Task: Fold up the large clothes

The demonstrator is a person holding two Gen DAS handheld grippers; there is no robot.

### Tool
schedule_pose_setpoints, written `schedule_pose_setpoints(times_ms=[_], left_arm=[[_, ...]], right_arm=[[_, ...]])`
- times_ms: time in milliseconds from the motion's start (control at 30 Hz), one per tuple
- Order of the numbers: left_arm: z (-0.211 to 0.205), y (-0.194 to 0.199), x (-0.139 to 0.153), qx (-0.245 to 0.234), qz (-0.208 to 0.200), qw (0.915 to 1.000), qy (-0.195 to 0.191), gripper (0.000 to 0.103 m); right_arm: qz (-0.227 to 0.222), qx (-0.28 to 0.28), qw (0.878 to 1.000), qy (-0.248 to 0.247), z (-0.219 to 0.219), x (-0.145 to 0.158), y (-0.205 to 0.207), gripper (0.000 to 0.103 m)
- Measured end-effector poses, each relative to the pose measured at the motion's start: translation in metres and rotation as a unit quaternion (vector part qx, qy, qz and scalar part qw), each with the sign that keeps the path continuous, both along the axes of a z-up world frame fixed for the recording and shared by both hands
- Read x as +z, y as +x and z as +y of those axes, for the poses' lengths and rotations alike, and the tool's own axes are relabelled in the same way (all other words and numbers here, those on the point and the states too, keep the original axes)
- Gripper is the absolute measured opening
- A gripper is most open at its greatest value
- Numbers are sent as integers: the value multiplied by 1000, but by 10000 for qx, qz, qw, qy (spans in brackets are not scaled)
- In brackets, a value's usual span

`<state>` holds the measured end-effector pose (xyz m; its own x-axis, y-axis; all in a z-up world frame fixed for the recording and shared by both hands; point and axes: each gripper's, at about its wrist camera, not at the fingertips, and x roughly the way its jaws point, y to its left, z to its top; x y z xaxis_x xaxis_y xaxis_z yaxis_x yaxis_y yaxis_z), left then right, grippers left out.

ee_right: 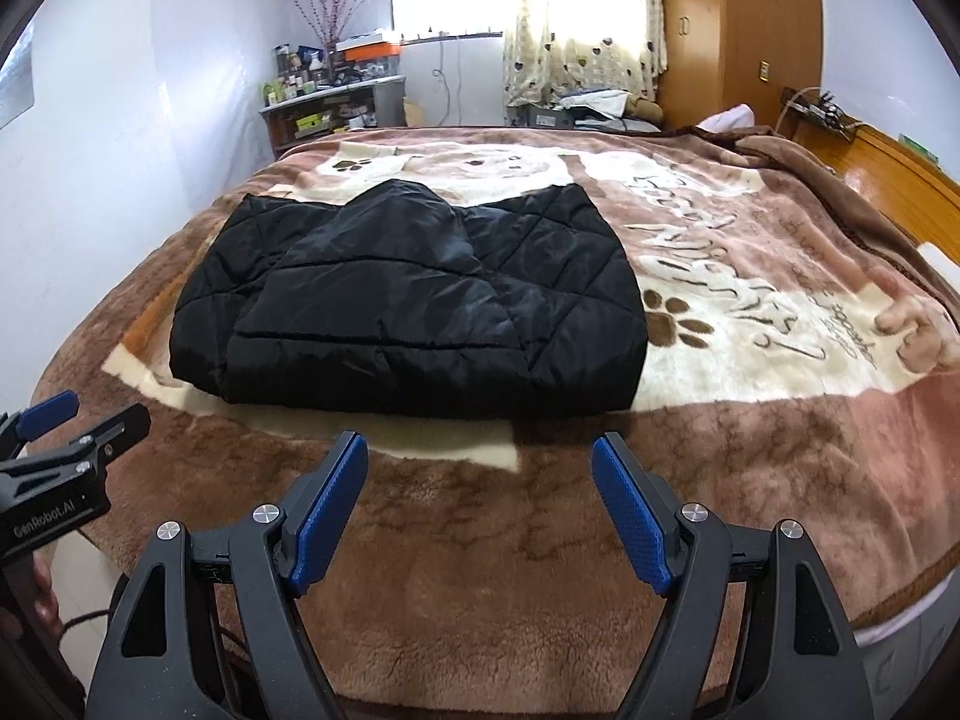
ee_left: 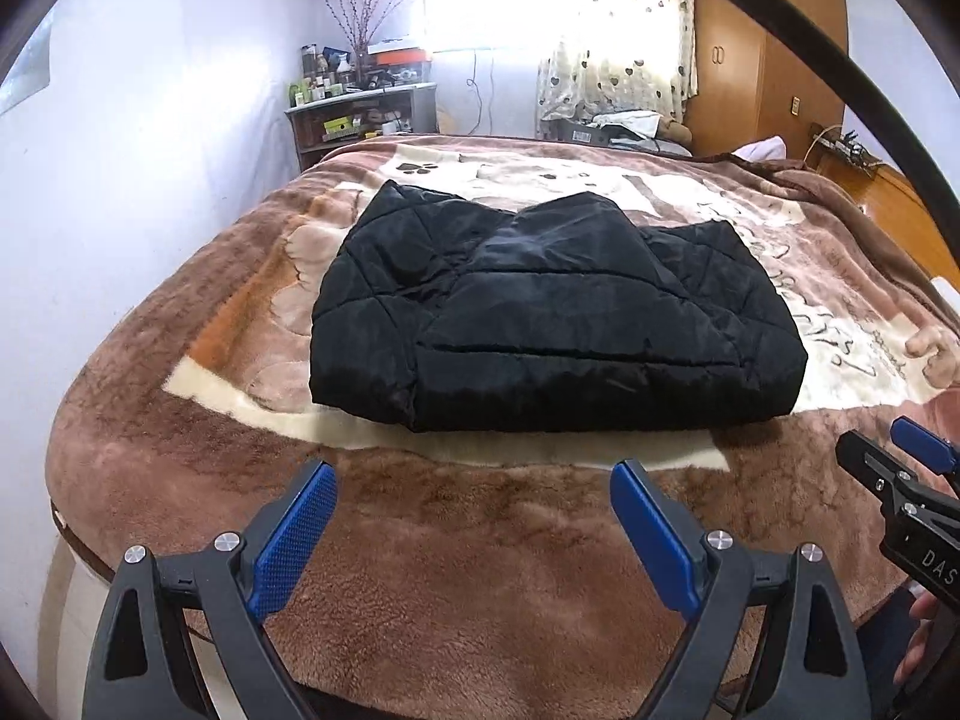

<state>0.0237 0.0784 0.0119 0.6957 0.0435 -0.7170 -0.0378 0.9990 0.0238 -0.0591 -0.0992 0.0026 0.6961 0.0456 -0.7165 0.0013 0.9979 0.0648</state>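
A black quilted jacket (ee_left: 552,312) lies folded into a compact rectangle on the brown plush blanket (ee_left: 480,540) of a bed; it also shows in the right wrist view (ee_right: 414,306). My left gripper (ee_left: 474,480) is open and empty, held above the blanket short of the jacket's near edge. My right gripper (ee_right: 480,450) is open and empty, also short of the near edge. Each gripper shows at the side of the other's view: the right one (ee_left: 900,450), the left one (ee_right: 78,420).
The blanket (ee_right: 750,300) has a cream panel with paw prints and lettering to the right of the jacket. A cluttered shelf (ee_left: 360,114) stands beyond the bed's far left corner. A wooden wardrobe (ee_right: 738,30) and headboard (ee_right: 900,174) are at right.
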Motion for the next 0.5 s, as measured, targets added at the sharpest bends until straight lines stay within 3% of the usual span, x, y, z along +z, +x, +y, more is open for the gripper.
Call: schedule_pose_setpoints(times_ms=[500], left_arm=[[-12,-11,0,12,-7,10000,82,93]], right_arm=[[13,-54,10000,12,1,-3,-11,77]])
